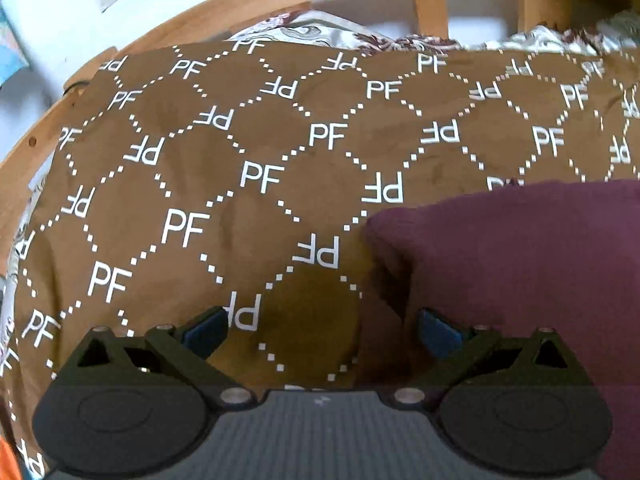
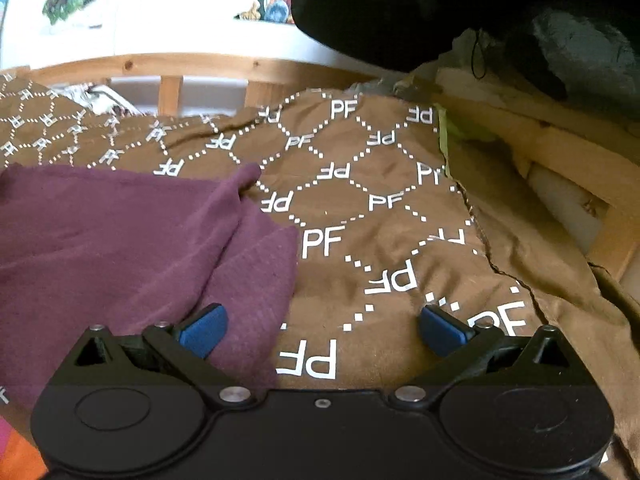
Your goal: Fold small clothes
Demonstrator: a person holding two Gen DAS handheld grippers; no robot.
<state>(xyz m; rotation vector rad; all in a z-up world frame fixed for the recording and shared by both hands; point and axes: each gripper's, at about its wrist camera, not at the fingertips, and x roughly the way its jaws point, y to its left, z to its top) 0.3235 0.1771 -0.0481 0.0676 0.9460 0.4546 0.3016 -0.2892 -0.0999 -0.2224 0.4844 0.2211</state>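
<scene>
Both tongs released, nothing gripped. Maroon garment lies on the brown PF bedspread, under left tongs' right finger and right tongs' left finger. Risk: a pinch grabs bedspread too, dragging it.

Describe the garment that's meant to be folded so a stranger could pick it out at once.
Start from the wooden bed frame and the brown blanket printed with white PF letters spread across it. The maroon garment lies rumpled on that blanket. It is the only plain, unpatterned dark purple-red cloth there, soft knit with loose folds, unlike the lettered brown cover beneath it.
</scene>
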